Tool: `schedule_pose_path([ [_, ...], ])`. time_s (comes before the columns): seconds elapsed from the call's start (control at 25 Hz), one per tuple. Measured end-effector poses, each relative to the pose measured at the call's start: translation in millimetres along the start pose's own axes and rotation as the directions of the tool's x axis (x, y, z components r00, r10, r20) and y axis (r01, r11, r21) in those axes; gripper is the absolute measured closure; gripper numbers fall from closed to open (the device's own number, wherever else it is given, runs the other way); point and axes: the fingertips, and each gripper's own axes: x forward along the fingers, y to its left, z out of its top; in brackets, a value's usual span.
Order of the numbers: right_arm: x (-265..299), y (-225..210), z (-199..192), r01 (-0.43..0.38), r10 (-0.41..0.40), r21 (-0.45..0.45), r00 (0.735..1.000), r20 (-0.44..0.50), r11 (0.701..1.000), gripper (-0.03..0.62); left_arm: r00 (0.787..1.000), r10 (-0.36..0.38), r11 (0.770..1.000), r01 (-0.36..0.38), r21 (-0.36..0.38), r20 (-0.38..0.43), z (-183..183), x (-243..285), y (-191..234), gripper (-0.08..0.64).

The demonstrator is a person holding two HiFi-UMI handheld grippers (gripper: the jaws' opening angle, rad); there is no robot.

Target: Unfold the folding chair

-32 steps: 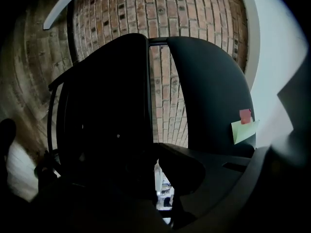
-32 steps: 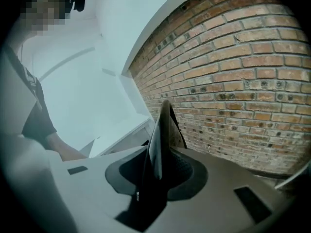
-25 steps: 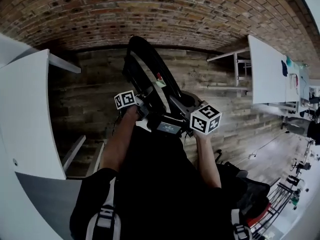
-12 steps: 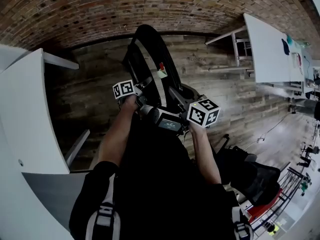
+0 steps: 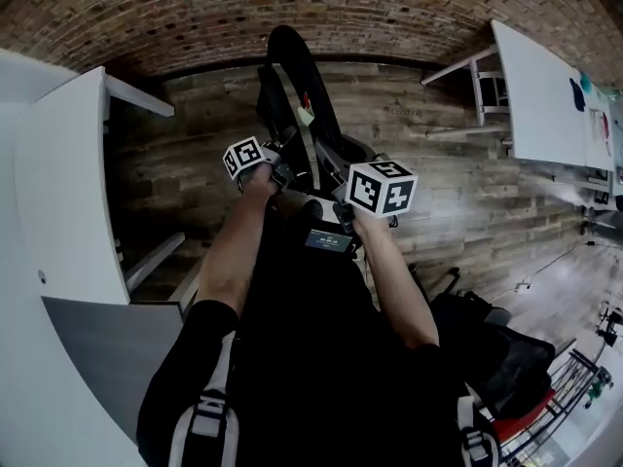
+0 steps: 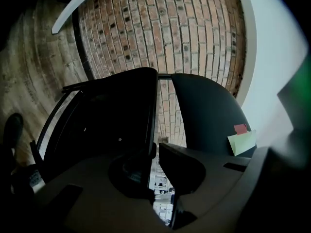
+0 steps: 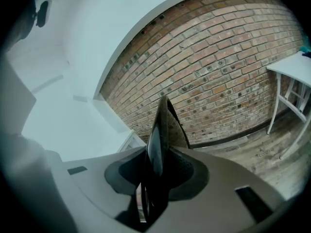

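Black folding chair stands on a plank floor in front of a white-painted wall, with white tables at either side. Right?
No. The head view shows that the wall behind the folding chair is bare brick, not white-painted. The plank floor, the left table and the right table are as stated.

Brick wall (image 5: 195, 17), wood floor (image 5: 458, 212), white table (image 5: 550, 95)

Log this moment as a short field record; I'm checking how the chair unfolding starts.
object: black folding chair, upright on wooden floor, panels close together
left hand-held gripper: jaws nearly together at a panel's edge
right hand-held gripper: holds a panel's edge between its jaws, which just opened slightly
backdrop: brick wall, white table
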Motion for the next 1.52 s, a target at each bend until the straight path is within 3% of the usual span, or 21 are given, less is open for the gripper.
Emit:
schedule_pose_path([
  [0.32,8,21,-8,0.043,-0.042,-0.019,0.999,0.004,0.999,0.488,1.000,0.006,1.000,-0.006,-0.014,-0.009,7,-19,4,0.518],
  [0.72,-13,20,-29,0.134,-0.139,0.069,0.988,0.071,0.989,0.491,0.988,-0.008,1.000,0.009,0.007,-0.156,-17,-25,5,0.518],
  [1.04,-30,30,-54,0.184,-0.209,0.169,0.968,0.141,0.968,0.491,0.960,-0.013,0.999,0.025,0.040,-0.279,-39,-38,9,0.518],
  [1.28,-23,39,-55,0.186,-0.205,0.142,0.969,0.138,0.972,0.489,0.964,-0.021,0.998,0.037,0.055,-0.266,-32,-44,8,0.518],
  [1.52,-21,48,-55,0.184,-0.196,0.103,0.973,0.122,0.977,0.489,0.954,-0.002,0.989,0.046,0.142,-0.299,-32,-50,9,0.517],
])
